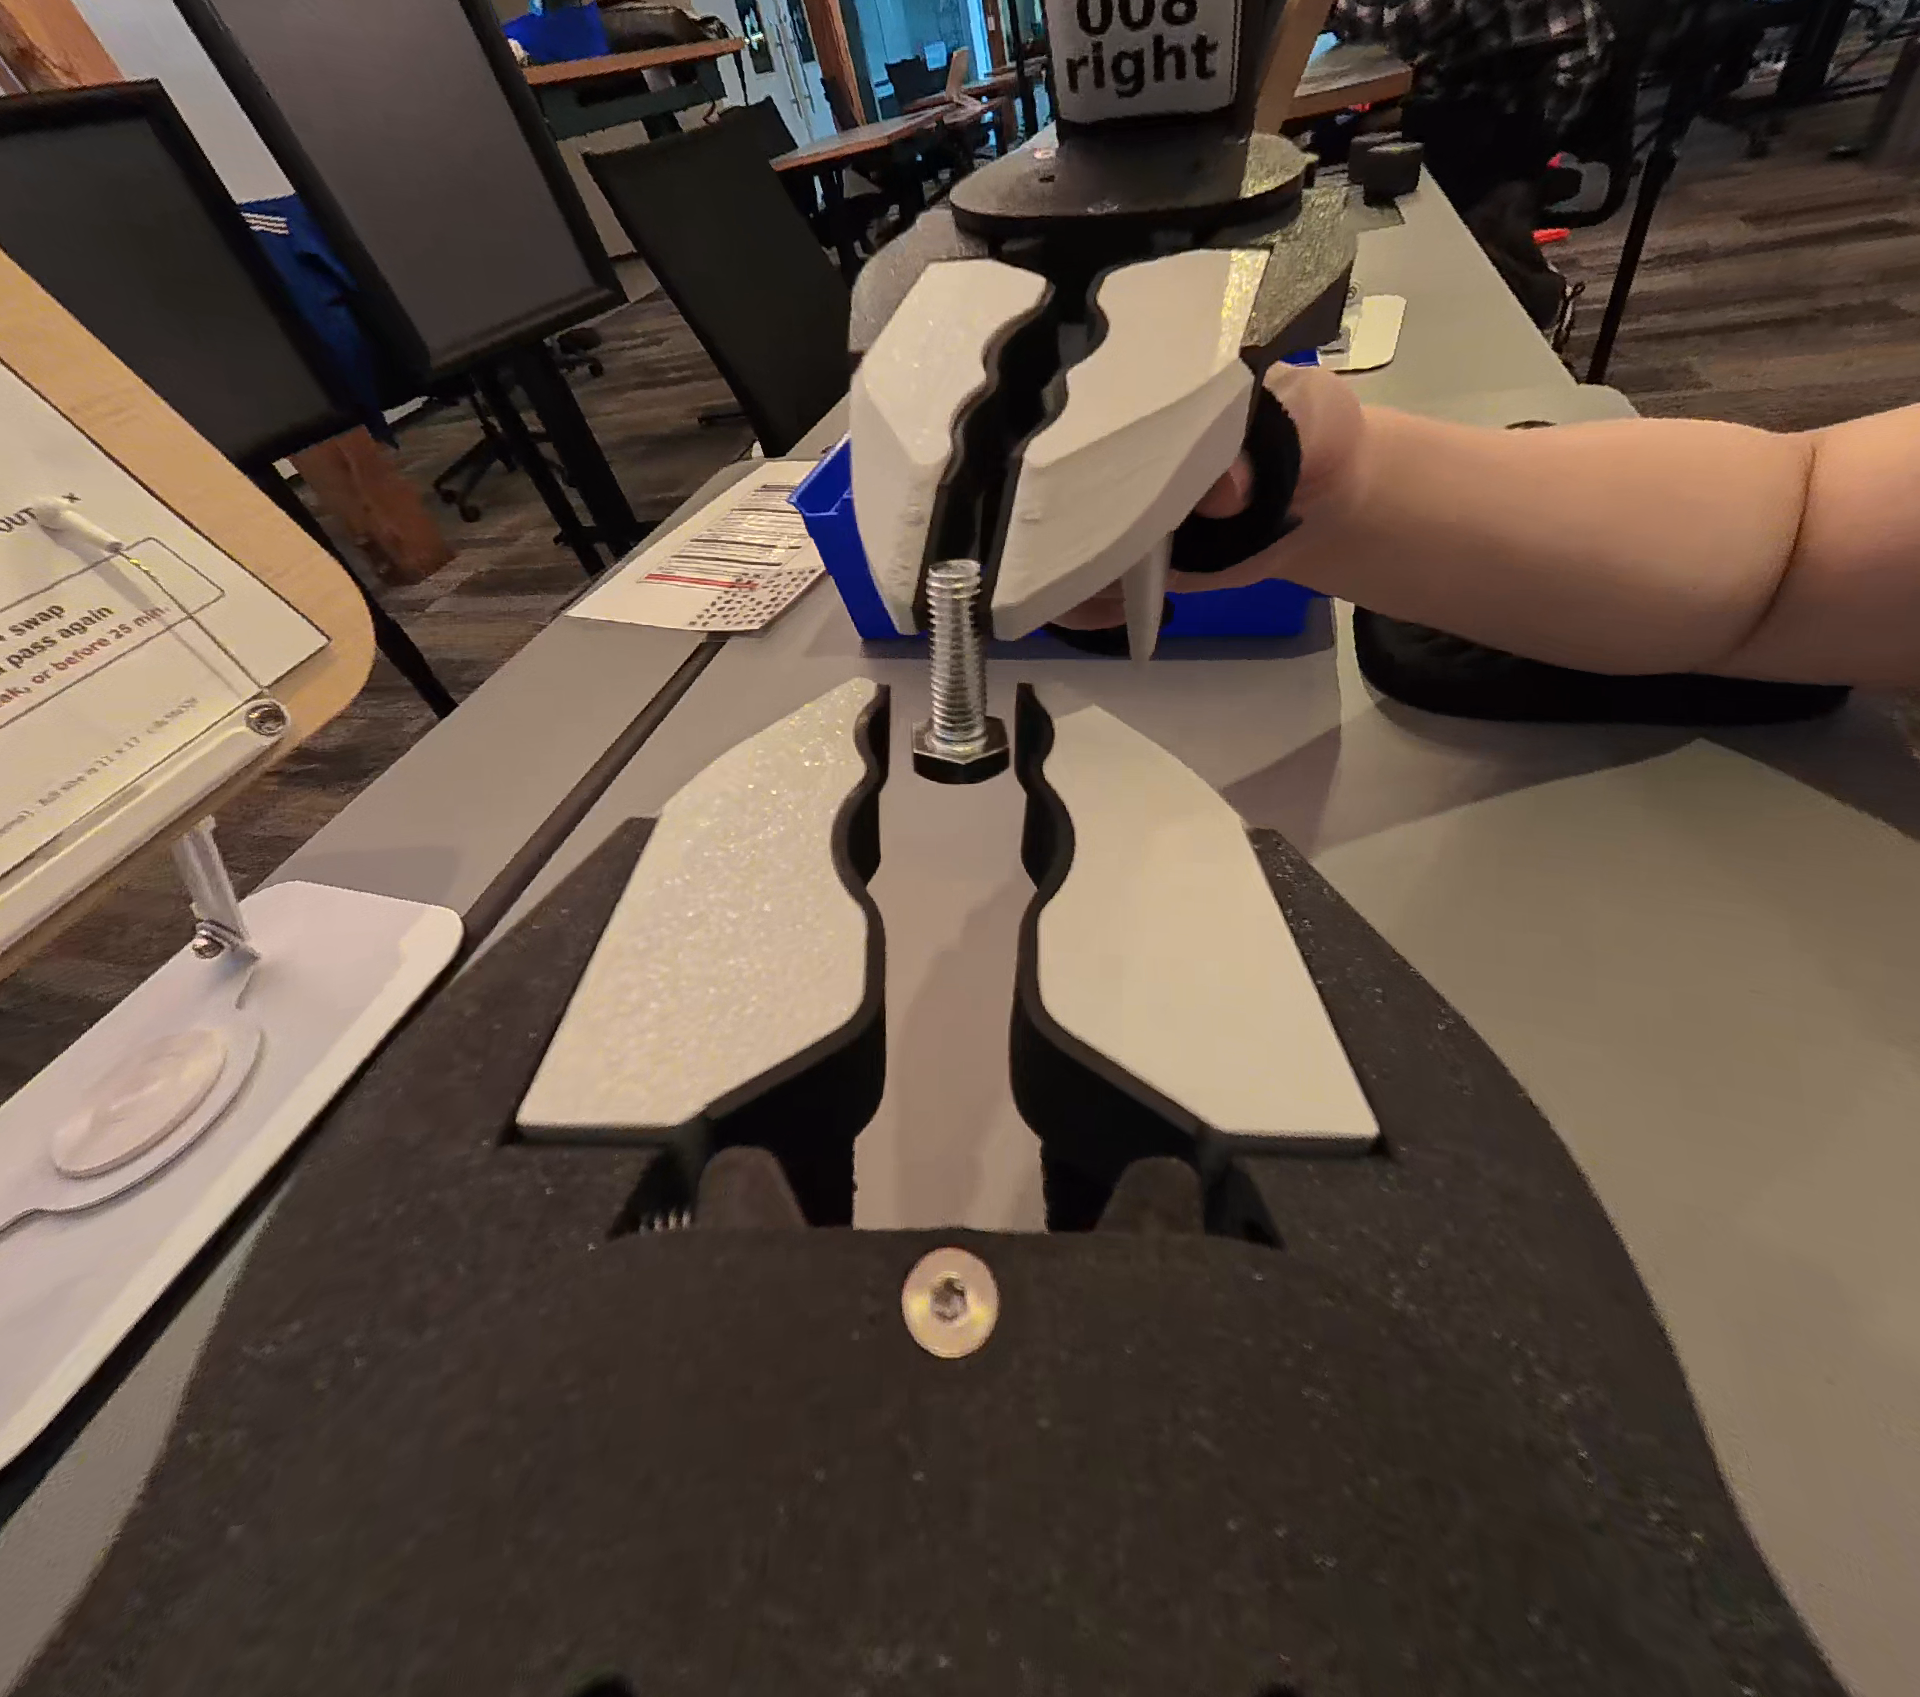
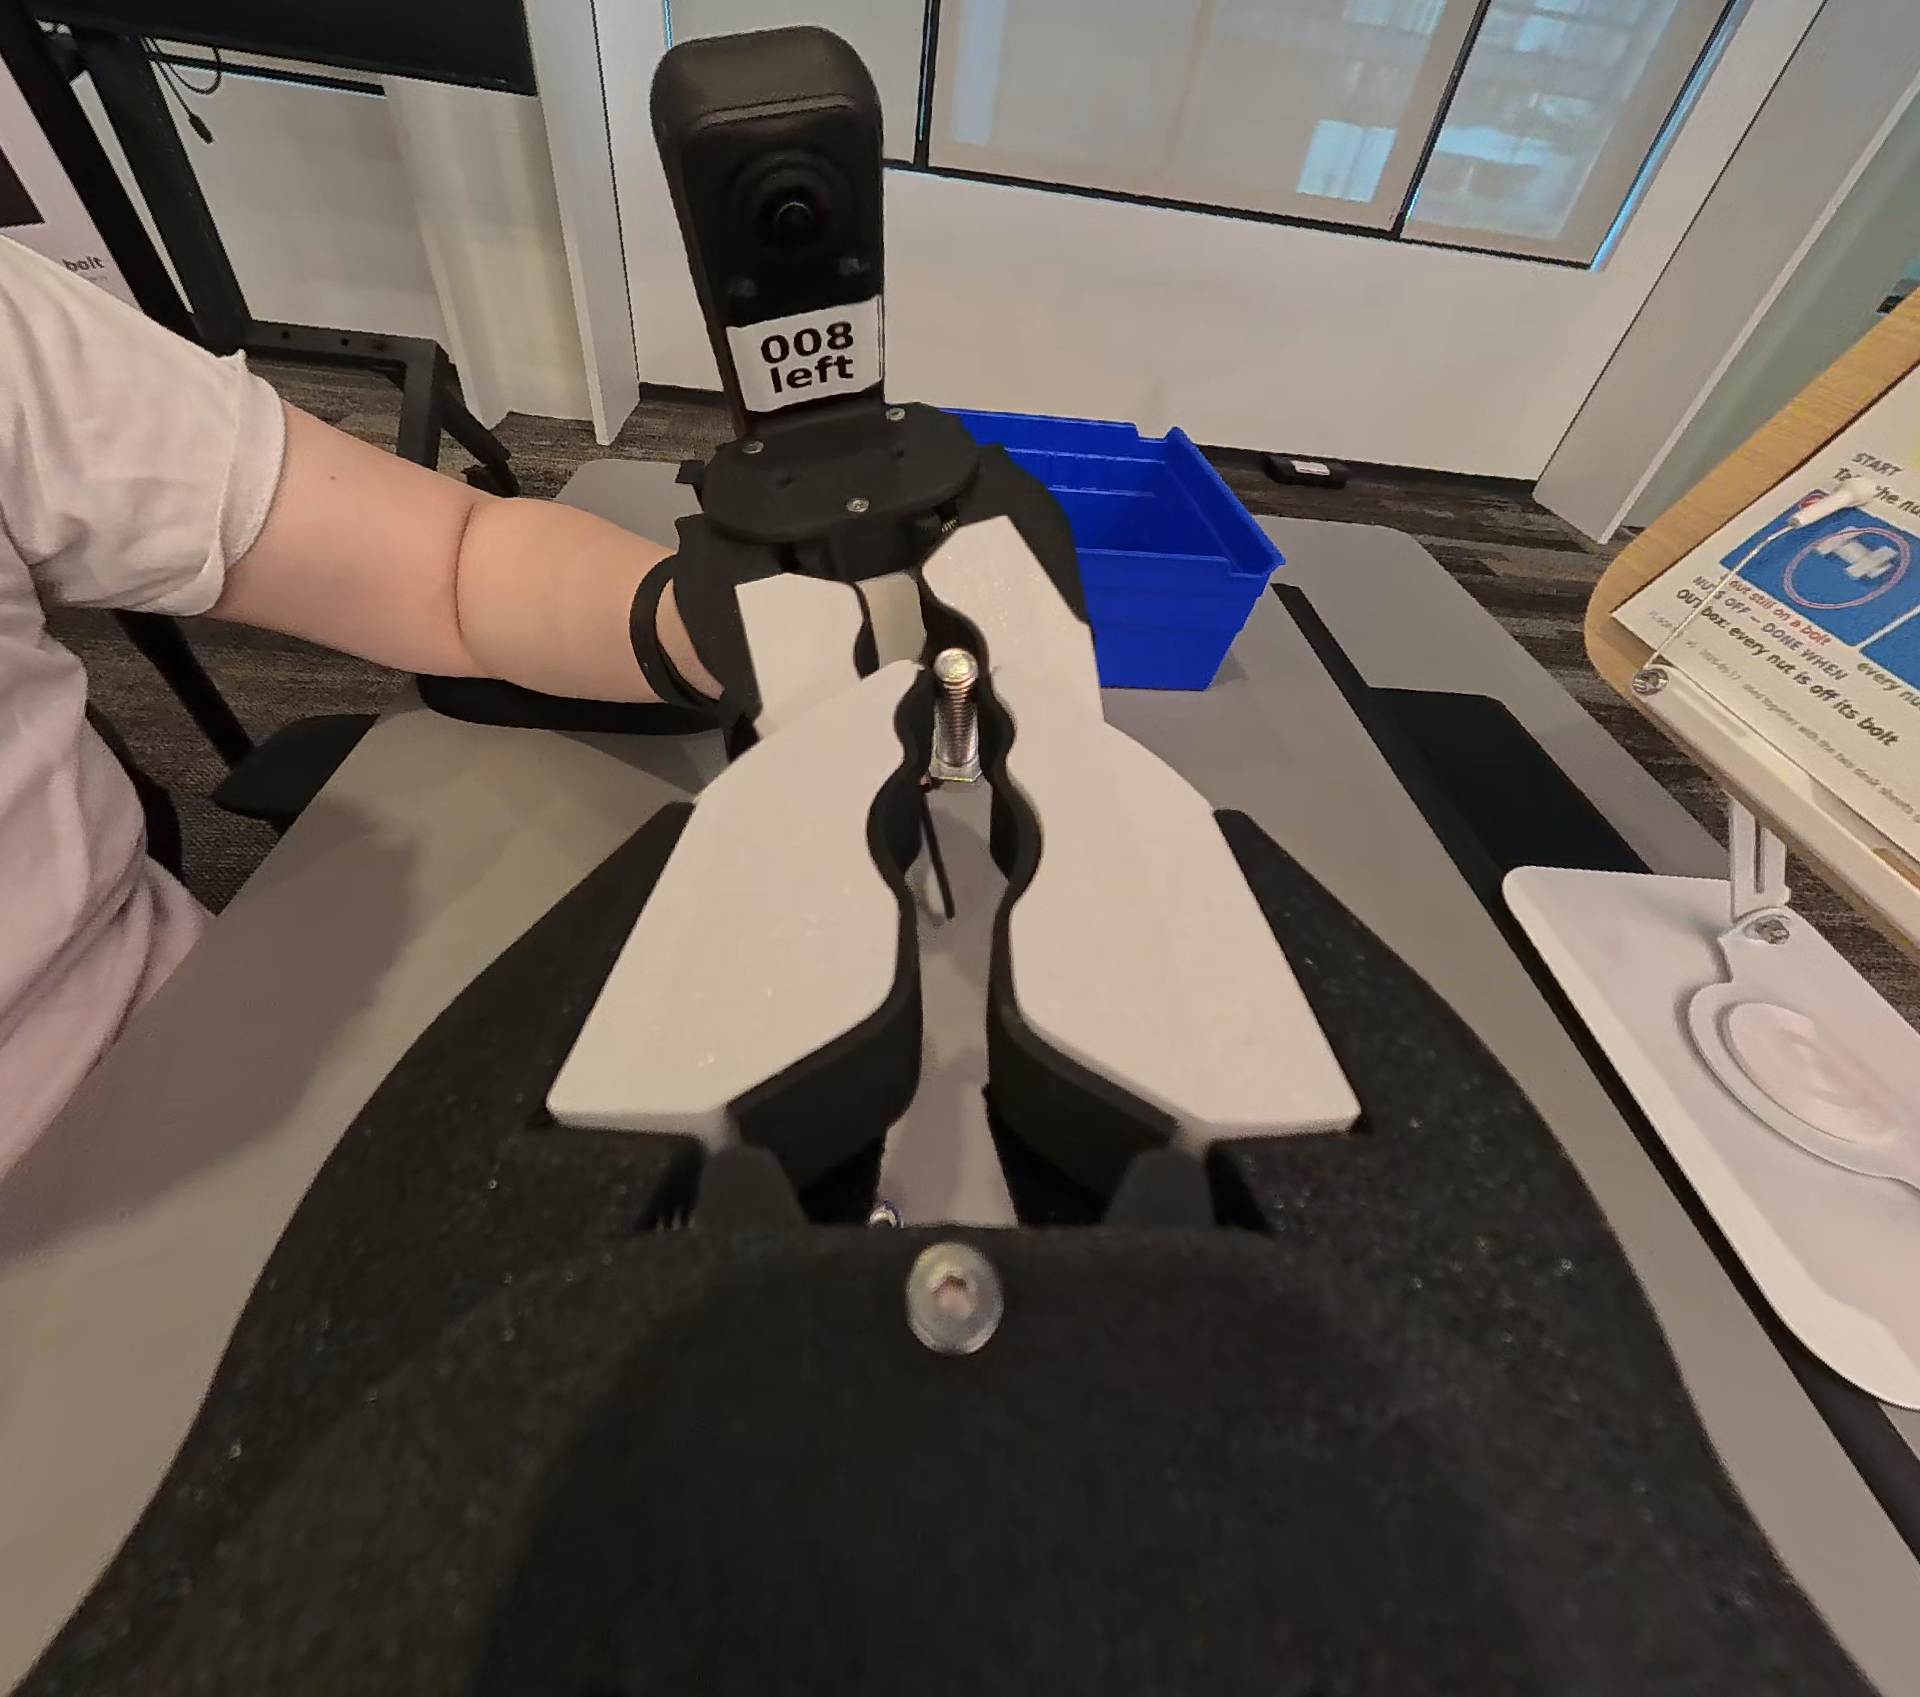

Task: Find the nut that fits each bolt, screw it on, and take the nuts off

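standing head-down on the grey table (image 1: 1558, 972), the steel bolt (image 1: 957, 660) looks rigid, smooth, slippery; right gripper (image 1: 956, 608) pinches its threaded top; left gripper (image 1: 954, 712) gapes beside the hex head, empty.

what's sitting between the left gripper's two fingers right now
A silver bolt, standing head-down on the grey table, between the left gripper fingers; clearest in the left wrist view.

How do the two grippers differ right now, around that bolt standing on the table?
The left gripper lies low and level; the right gripper tilts down from above. The left gripper's jaws are spread either side of the bolt's head, apart from it; the right gripper's have narrowed around the threaded top, though whether they clamp is unclear. Both have white fingers with black pads.
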Available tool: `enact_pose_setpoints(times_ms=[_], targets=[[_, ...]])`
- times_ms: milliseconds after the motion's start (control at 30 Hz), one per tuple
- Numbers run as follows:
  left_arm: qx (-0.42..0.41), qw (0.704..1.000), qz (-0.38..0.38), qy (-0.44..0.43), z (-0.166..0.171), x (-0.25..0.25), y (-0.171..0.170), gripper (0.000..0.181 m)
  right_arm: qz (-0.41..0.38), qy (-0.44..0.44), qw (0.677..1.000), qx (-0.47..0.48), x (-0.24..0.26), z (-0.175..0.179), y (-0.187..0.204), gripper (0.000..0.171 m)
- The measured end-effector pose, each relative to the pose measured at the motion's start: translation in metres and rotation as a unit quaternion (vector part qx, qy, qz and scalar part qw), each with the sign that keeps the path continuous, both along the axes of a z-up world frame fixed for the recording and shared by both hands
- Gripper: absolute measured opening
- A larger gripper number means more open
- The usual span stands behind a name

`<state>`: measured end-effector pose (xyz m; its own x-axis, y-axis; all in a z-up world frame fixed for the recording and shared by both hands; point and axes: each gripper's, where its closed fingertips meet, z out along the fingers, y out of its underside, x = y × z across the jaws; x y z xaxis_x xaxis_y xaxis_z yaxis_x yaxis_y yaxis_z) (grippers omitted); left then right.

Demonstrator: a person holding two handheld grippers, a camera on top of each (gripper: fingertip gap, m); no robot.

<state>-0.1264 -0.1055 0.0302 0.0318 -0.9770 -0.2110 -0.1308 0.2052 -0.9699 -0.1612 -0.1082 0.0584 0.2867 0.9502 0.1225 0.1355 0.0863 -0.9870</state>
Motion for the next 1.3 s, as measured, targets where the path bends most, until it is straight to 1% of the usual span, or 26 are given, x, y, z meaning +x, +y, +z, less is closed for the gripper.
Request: enact_pose_setpoints(times_ms=[167, 333, 400, 567, 700, 1167, 1233, 1300], targets=[[0.016, 1.0, 0.002, 0.008, -0.003, 0.001, -0.001, 0.022, 0.003, -0.002, 1.0, 0.008, -0.002, 0.0, -0.002, 0.007], [0.026, 1.0, 0.001, 0.007, -0.002, 0.001, -0.003, 0.014, 0.002, -0.007, 1.0, 0.011, -0.003, -0.002, -0.002, 0.007], [0.03, 0.999, 0.004, 0.011, -0.003, 0.002, -0.003, 0.014, 0.001, -0.007, 1.0, 0.01, -0.003, -0.002, -0.001, 0.007], [0.03, 0.999, 0.007, 0.012, -0.003, 0.002, -0.002, 0.015, 0.004, -0.008, 1.0, 0.009, -0.002, -0.002, -0.002, 0.007], [0.029, 1.0, 0.009, 0.007, -0.002, 0.002, -0.002, 0.01, 0.008, -0.002, 1.0, 0.006, -0.002, -0.001, -0.002, 0.007], [0.032, 0.999, 0.023, 0.015, -0.003, 0.001, 0.003, 0.01, 0.006, 0.002, 1.0, 0.005, 0.0, -0.001, 0.0, 0.007], [0.034, 0.999, 0.028, 0.018, -0.003, -0.001, 0.006, 0.009, -0.005, 0.013, 1.0, 0.016, 0.002, 0.004, 0.002, 0.02], [0.04, 0.998, 0.043, 0.021, 0.001, -0.006, 0.015, 0.01, 0.003, 0.009, 1.0, 0.027, 0.007, 0.01, -0.002, 0.023]])
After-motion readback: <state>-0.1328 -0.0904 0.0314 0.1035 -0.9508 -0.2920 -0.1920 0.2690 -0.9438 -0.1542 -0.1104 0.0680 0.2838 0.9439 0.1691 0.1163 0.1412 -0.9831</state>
